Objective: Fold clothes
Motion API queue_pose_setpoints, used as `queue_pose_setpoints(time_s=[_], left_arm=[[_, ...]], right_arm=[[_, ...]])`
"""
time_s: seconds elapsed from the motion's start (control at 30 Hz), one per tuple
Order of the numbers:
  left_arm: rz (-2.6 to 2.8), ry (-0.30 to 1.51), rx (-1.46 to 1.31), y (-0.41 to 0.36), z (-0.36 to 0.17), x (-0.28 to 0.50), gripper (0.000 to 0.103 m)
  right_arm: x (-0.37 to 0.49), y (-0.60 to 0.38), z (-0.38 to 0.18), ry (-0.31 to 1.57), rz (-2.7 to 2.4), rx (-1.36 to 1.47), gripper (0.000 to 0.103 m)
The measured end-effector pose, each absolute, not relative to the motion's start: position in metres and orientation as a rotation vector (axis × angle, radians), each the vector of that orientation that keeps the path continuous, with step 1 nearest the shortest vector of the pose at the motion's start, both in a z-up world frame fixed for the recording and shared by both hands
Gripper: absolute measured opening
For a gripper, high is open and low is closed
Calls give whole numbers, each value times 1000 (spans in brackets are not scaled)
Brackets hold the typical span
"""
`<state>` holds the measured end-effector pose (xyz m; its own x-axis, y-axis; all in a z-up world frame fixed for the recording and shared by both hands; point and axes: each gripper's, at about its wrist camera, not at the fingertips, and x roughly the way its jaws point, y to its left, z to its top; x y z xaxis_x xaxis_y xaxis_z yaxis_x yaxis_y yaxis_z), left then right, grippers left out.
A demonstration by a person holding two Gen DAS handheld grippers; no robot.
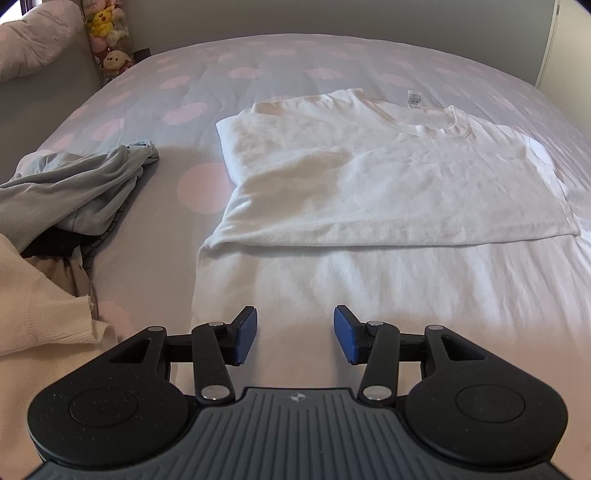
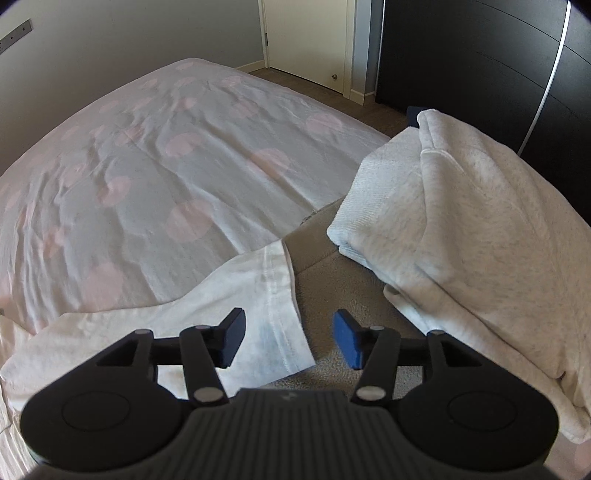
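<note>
A white T-shirt (image 1: 388, 177) lies on the bed, its upper part folded over with the collar and label toward the far right. My left gripper (image 1: 294, 338) hovers open just above the shirt's near portion, nothing between its blue pads. In the right wrist view a hemmed end of the white shirt (image 2: 273, 314) hangs over the bed's edge. My right gripper (image 2: 289, 341) stands open over that hem, with its left finger above the cloth and its right finger above the carpet.
A crumpled grey garment (image 1: 74, 192) and a cream knit (image 1: 40, 314) lie at the left on the pink-dotted sheet (image 1: 177, 110). Plush toys (image 1: 109, 33) stand by the headboard. A stack of folded light-grey clothes (image 2: 472, 240) sits right of the carpet gap (image 2: 321, 266).
</note>
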<state>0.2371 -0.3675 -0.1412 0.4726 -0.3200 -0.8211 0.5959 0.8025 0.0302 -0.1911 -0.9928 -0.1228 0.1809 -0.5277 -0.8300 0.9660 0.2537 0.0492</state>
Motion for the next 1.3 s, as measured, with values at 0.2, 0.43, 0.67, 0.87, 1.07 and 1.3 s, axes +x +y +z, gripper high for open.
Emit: queue_pose_setpoints(time_s=[0.2,0.43,0.67,0.87,1.07,1.3], left_arm=[[-556,925,349,-371,-144,238,44],[-559,943,361,-378,-151,240,44],[-578,939,348,-374,-148,238,44],[-589,928,275,-360,-139,240,44],[-623,918,227,-350,-133,239,44],[-642,922,196,-339,-131,241,44]], right_arm=[[-187,-1010,-148,804,-1173,691,55],[-174,-1009,-147,807,-1125,661,8],[-145,-991,-94,706,-1093,601,6],[-92,-957,-14,589,-1005,497,6],[-16,-907,63,472,-881,398,6],[96,-824,110,396,-674,291,6]])
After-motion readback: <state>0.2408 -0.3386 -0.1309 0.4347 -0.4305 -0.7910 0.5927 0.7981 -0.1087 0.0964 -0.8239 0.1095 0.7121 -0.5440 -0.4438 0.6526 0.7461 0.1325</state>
